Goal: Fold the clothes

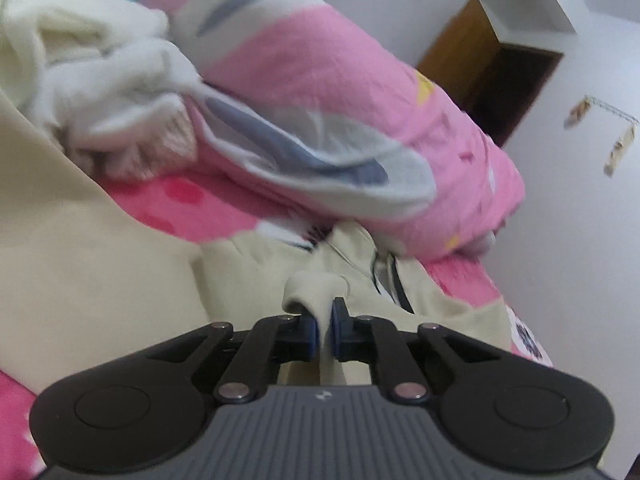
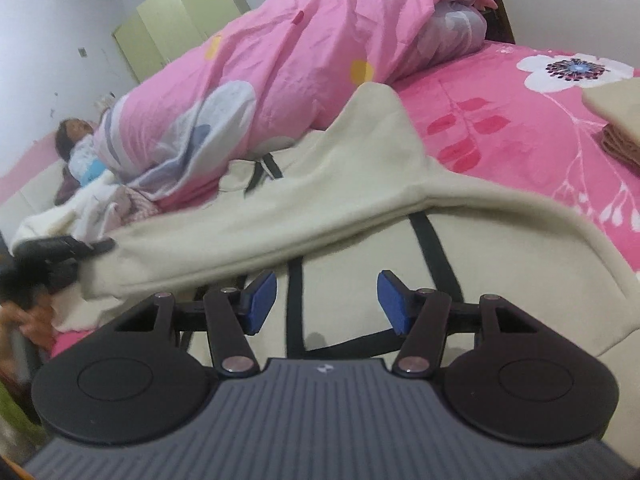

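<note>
Two grippers work one cream garment [image 2: 360,168] spread on the pink floral bedsheet [image 2: 520,120]. Left gripper [image 1: 325,322] is clenched on a bunched cuff of the cloth, probably to draw the sleeve across for a fold. Right gripper [image 2: 326,300] hovers released over the black-striped body, holding nothing, seemingly ready to pin or pinch it.

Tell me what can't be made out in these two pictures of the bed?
- Cream garment: its lower part is hidden behind the right gripper in the right wrist view, so its full shape is unclear.
- Folded pile: cut off by the right edge.
- Left gripper: small and blurred here.
- Left wrist view: the quilt is motion-blurred.
</note>
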`<control>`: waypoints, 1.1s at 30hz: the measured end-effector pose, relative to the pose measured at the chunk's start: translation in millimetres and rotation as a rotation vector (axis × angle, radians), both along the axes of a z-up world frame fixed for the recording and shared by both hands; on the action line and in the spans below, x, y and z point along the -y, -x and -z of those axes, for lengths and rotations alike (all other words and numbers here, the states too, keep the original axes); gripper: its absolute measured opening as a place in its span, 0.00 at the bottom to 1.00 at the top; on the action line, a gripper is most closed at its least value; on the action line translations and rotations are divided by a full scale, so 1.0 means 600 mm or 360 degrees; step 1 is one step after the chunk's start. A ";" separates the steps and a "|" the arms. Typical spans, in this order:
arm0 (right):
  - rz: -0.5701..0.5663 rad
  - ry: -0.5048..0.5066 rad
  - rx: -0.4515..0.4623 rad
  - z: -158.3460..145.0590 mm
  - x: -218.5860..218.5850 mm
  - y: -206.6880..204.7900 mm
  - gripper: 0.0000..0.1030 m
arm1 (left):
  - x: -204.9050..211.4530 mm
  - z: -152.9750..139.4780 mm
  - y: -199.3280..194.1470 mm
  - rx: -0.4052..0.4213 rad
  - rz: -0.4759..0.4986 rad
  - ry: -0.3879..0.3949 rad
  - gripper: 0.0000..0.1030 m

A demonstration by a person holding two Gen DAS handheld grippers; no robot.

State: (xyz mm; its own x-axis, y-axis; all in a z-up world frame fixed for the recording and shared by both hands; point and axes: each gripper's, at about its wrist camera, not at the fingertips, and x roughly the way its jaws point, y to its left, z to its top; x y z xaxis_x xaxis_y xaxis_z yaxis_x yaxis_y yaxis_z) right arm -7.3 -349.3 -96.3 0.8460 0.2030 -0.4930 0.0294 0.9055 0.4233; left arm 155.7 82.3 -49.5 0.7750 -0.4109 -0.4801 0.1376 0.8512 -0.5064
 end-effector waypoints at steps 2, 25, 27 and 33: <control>0.0018 0.0026 -0.0018 0.004 0.002 -0.003 0.54 | -0.013 0.001 -0.004 0.0000 -0.0045 -0.0008 0.08; 0.0008 0.0360 0.0044 -0.070 0.031 -0.213 0.32 | -0.059 0.027 0.193 0.0098 -0.0044 0.0097 0.08; -0.0047 0.0343 0.0016 -0.063 0.029 -0.263 0.24 | -0.061 0.034 0.208 0.0091 -0.0034 0.0094 0.08; -0.0334 0.0447 -0.0063 -0.008 -0.025 -0.368 0.22 | -0.062 0.051 0.237 0.0076 -0.0014 0.0072 0.08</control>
